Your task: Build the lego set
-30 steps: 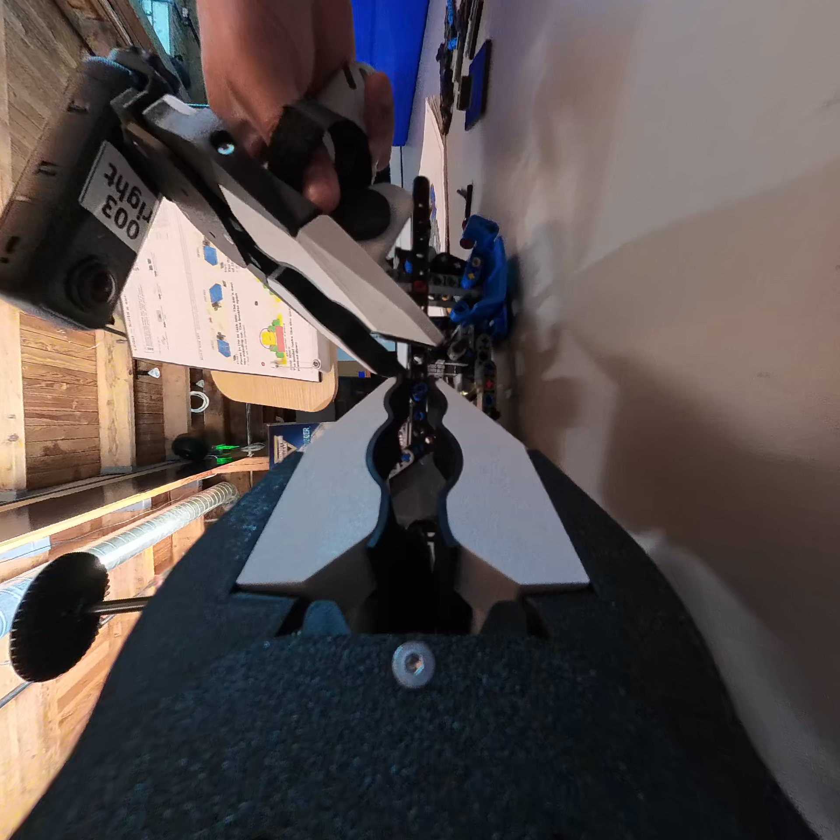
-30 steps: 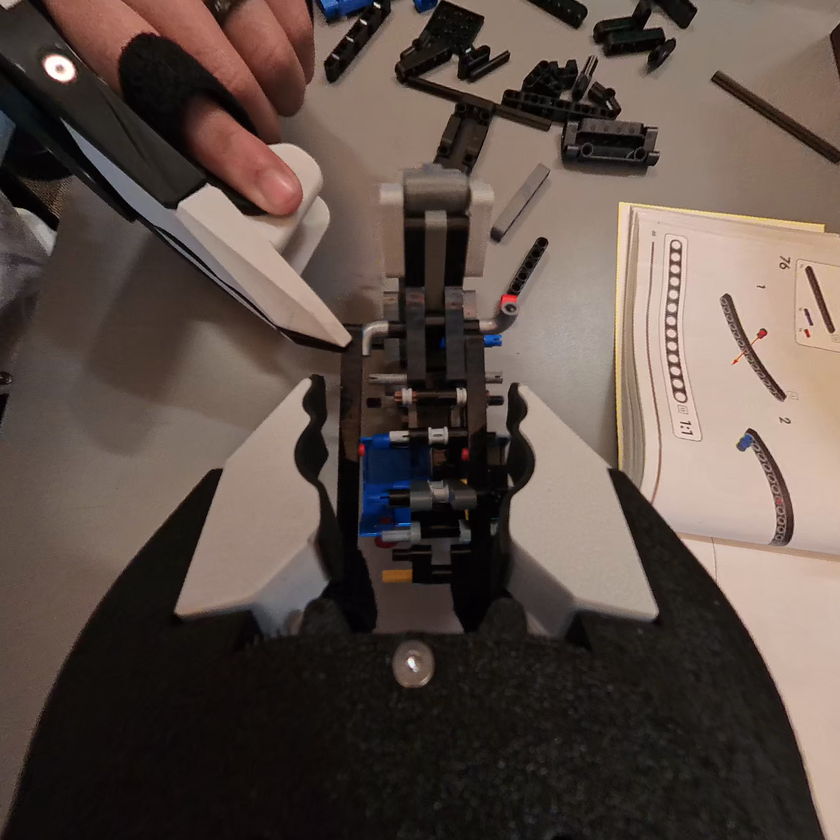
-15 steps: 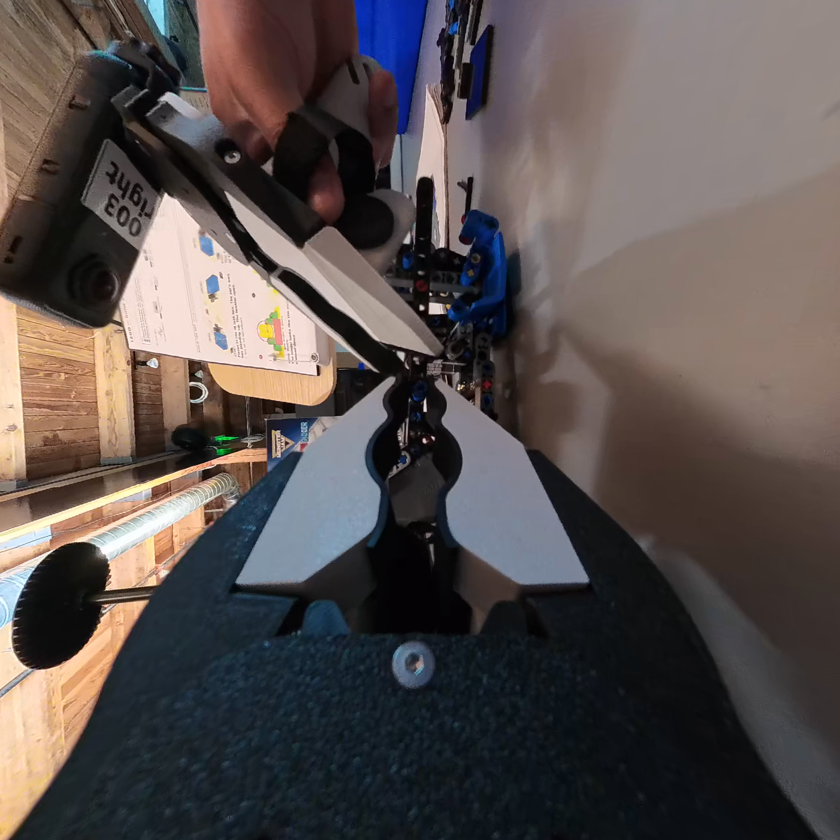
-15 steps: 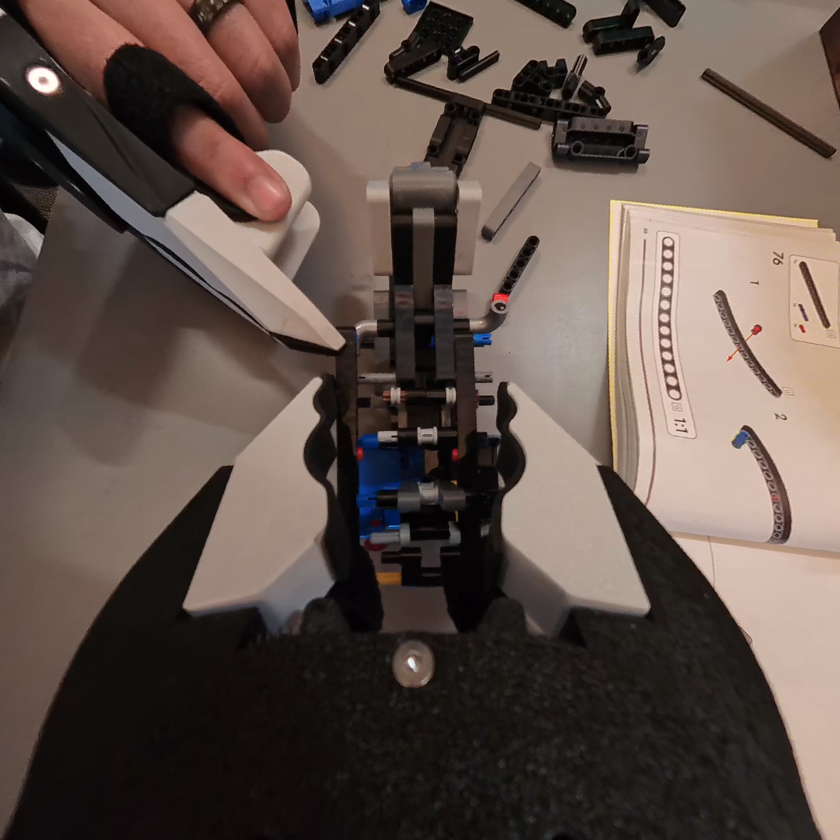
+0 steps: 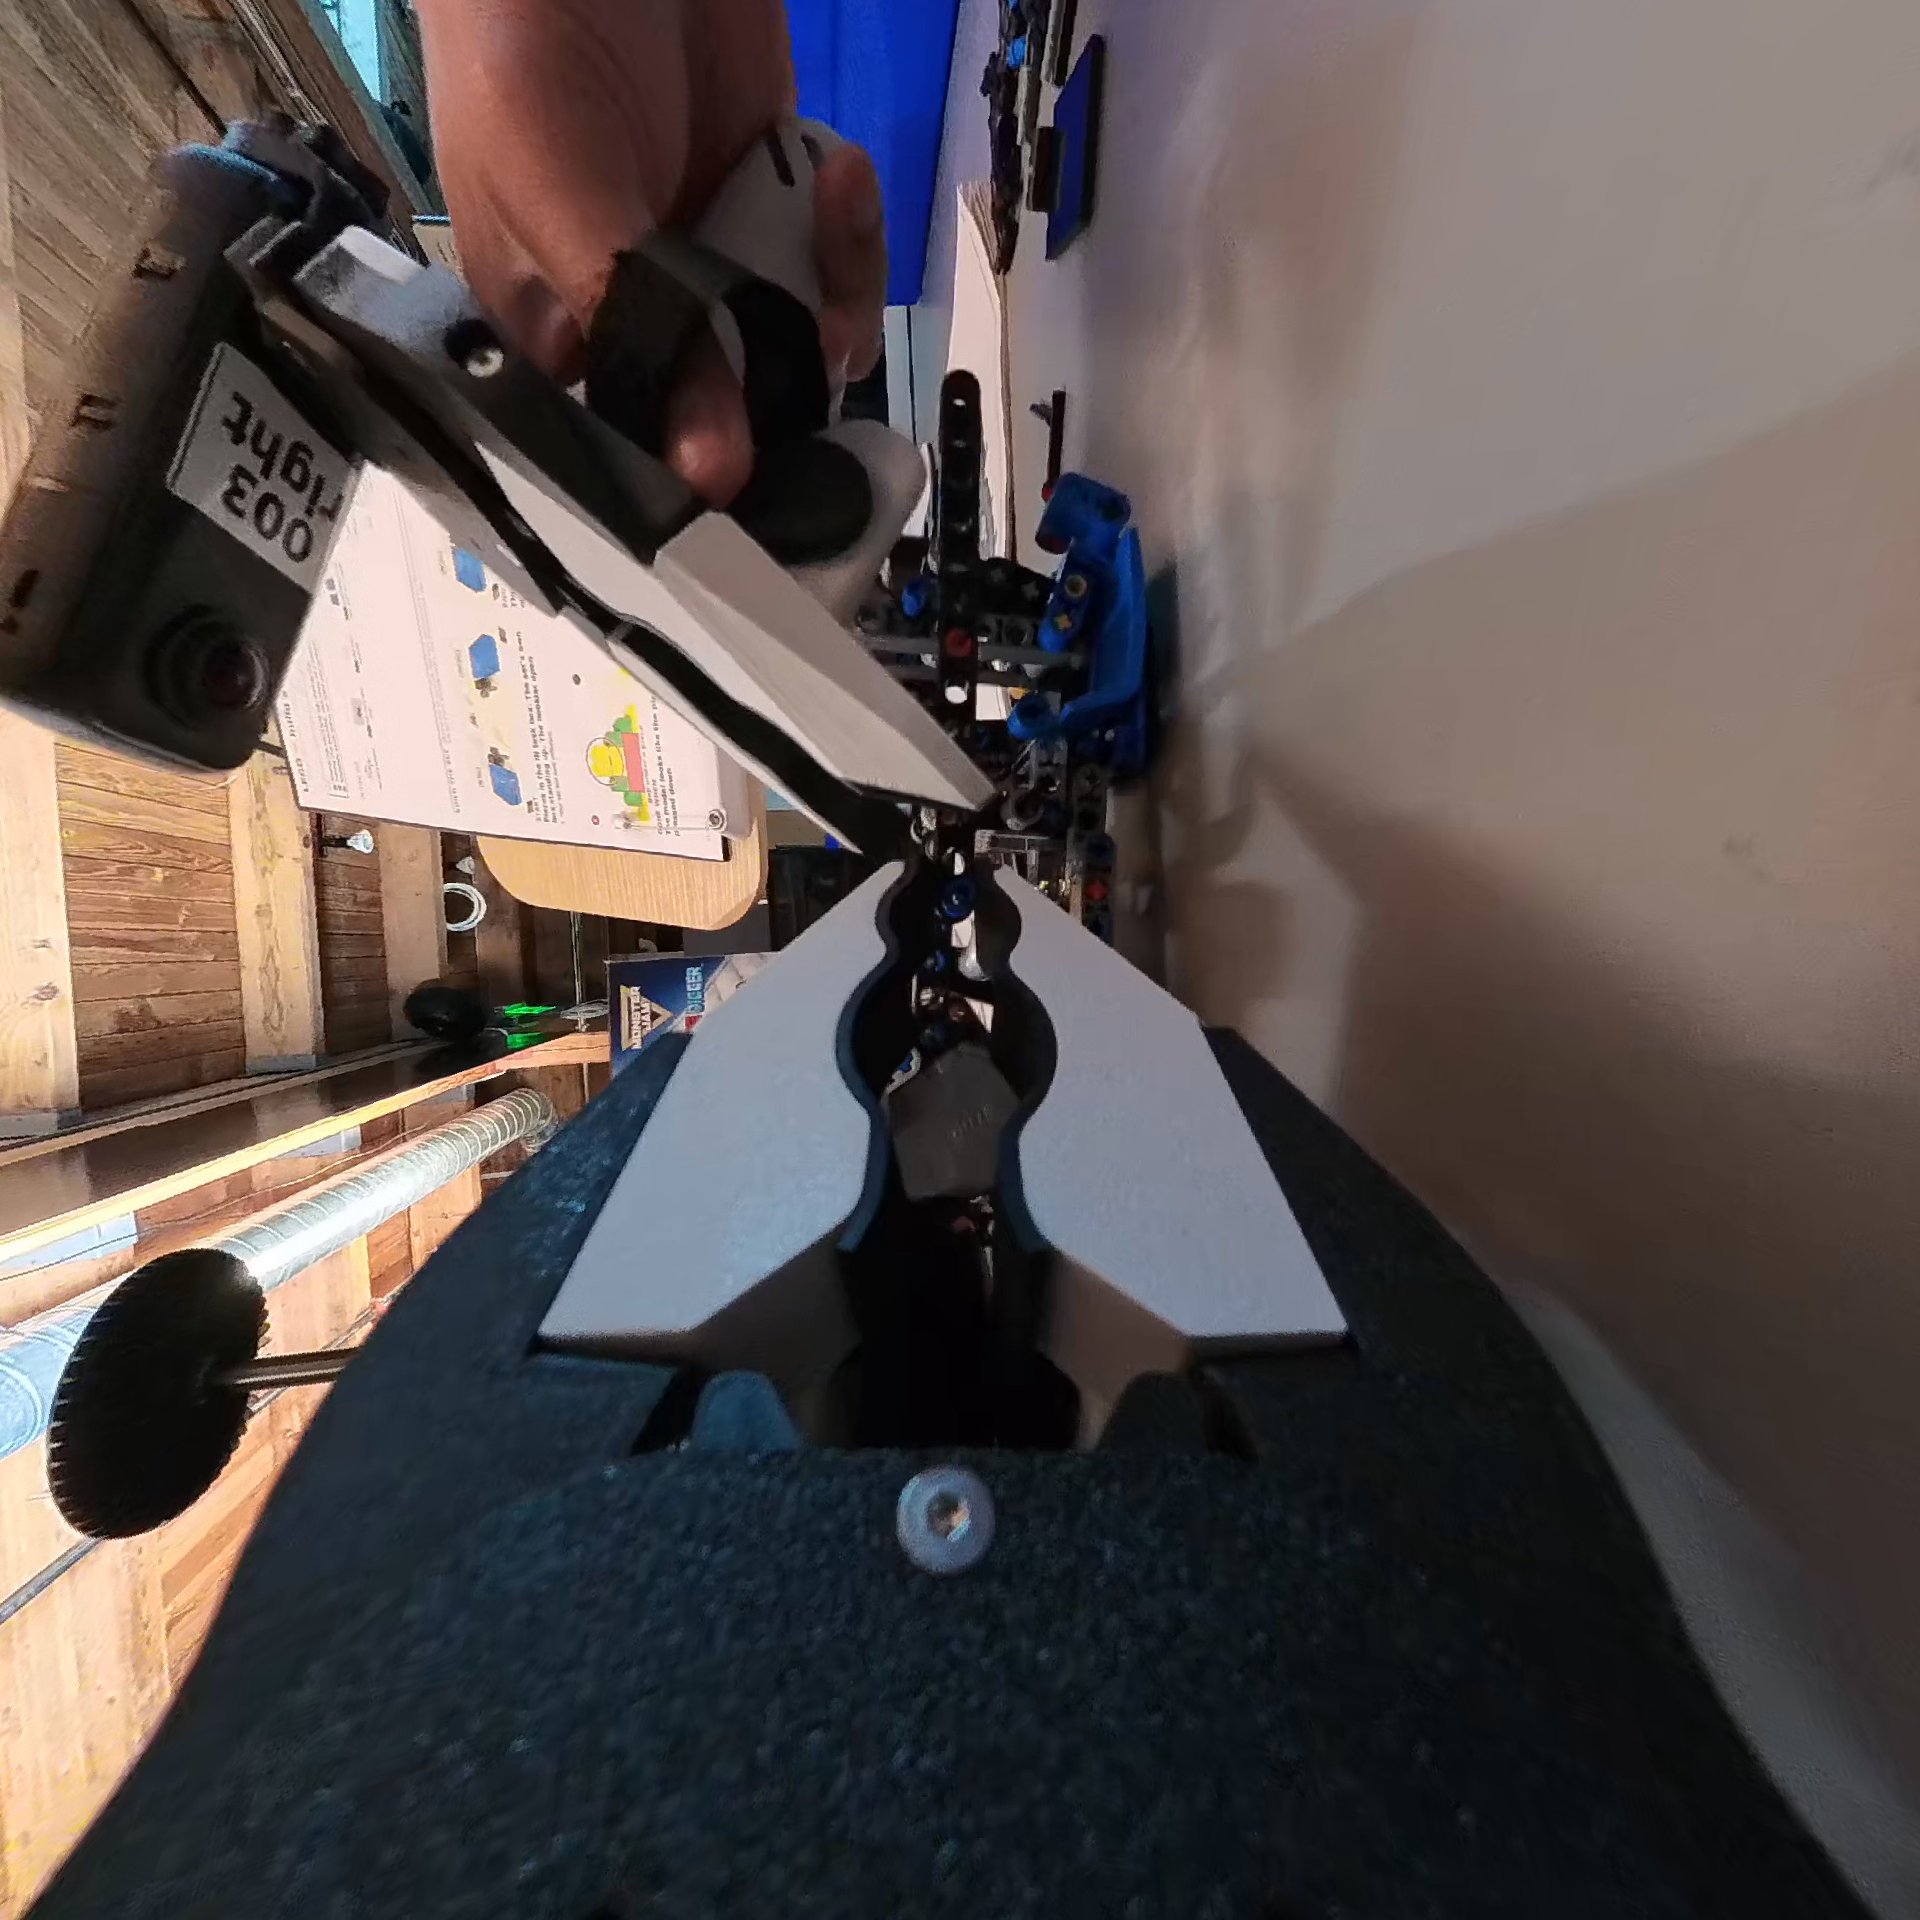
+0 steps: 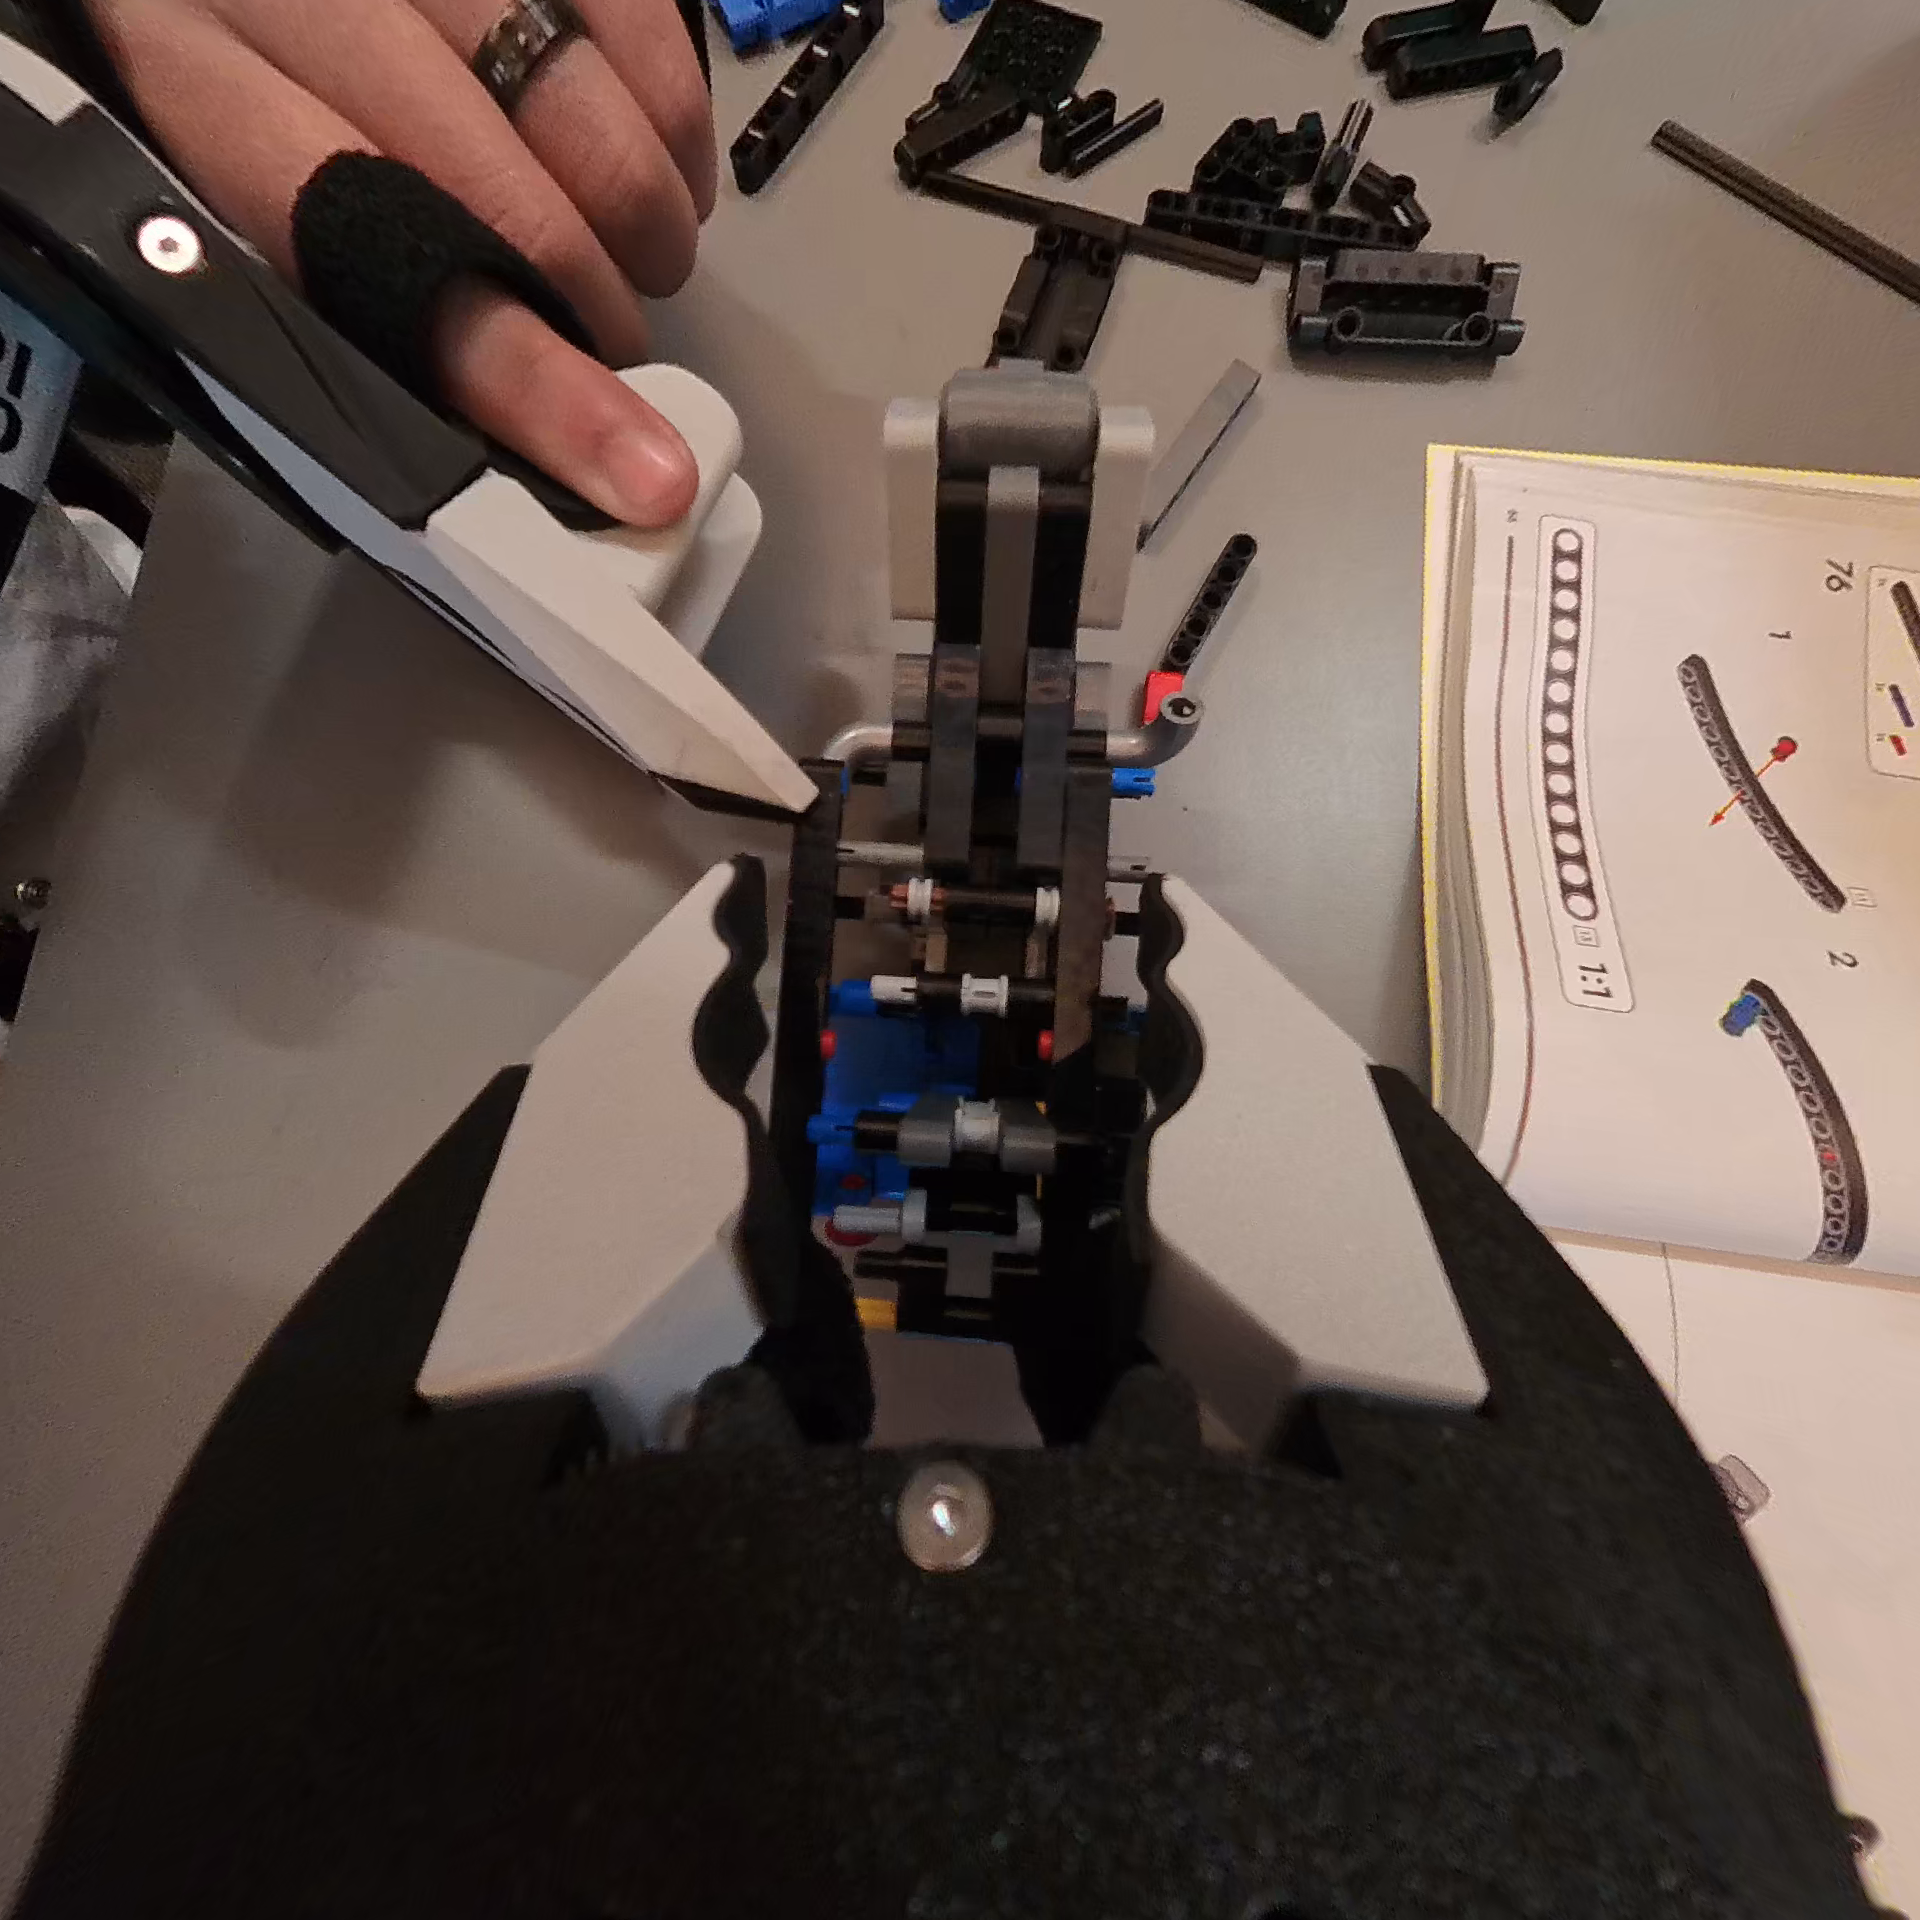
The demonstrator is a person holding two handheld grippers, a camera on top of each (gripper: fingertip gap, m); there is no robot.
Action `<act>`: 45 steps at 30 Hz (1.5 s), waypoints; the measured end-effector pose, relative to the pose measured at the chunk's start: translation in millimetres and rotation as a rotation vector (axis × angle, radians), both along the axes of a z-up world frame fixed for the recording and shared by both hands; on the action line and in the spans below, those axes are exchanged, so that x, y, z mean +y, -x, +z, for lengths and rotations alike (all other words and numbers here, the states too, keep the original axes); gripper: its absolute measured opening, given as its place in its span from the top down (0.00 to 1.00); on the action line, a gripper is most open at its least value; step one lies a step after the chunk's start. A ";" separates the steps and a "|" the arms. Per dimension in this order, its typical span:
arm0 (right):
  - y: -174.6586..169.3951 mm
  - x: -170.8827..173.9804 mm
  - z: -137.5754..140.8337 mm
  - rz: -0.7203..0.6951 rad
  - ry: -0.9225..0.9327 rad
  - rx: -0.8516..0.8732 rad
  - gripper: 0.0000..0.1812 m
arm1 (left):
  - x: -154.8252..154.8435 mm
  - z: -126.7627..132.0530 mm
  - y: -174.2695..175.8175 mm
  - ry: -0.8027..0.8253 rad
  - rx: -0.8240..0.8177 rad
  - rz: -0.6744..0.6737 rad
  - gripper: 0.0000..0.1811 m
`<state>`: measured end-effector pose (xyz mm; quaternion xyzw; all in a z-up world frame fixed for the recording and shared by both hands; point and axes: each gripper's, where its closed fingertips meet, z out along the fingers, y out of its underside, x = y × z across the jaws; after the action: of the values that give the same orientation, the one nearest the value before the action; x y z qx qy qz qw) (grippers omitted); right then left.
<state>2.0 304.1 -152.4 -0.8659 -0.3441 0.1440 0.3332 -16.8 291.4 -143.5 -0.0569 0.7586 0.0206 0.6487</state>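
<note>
My right gripper (image 6: 948, 878) is shut on the partly built lego model (image 6: 997, 1039), a black, grey and blue frame that stands up between its fingers over the grey table (image 6: 312, 1039). A long black beam (image 6: 816, 935) runs along the model's left side. My left gripper (image 6: 790, 800) comes in from the upper left, and its tips pinch that beam's far end. In the left wrist view my left gripper (image 5: 948, 883) is nearly closed on a thin part. The right gripper (image 5: 966, 805) and the model (image 5: 1091, 644) sit just beyond it.
An open instruction booklet (image 6: 1662, 831) lies to the right of the model. Several loose black parts (image 6: 1299, 208), a grey strip (image 6: 1205, 436) and a thin black rod (image 6: 1787, 218) lie on the far side of the table. A printed sheet (image 5: 499, 675) stands behind. The grippers are tip to tip, or close to it. The right tips stand about 25 cm off the thin black rod (image 6: 1787, 218).
Very little. The right gripper and model have shifted slightly, so a red piece now shows at the model's right. The left gripper's tips stay on the beam's end.
</note>
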 end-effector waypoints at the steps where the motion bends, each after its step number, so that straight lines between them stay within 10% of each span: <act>1: -0.4 0.7 0.2 -0.005 0.001 0.010 0.61 | 0.6 0.3 0.3 -0.003 -0.001 0.002 0.97; 22: -1.9 8.3 2.4 -0.062 0.009 0.072 0.65 | 16.4 11.9 11.5 0.228 0.001 0.037 0.90; 25: -2.4 9.0 2.6 -0.072 0.013 0.074 0.65 | 18.3 13.0 24.8 0.534 0.060 0.113 0.89; 33: -2.3 13.4 0.8 -0.132 -0.018 0.024 0.65 | -3.9 11.0 32.8 2.111 0.232 0.276 0.88; 37: -2.8 16.0 1.0 -0.182 -0.009 0.037 0.65 | 6.5 1.9 24.1 2.405 0.289 0.322 0.88; 45: -1.2 18.0 0.1 -0.200 -0.026 0.024 0.65 | 19.1 6.6 8.6 2.485 0.233 0.297 0.97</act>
<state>3.2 322.0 -152.3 -0.8897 -0.2540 0.1160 0.3612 -25.4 310.5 -136.9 -0.7109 0.3046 -0.6291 0.0780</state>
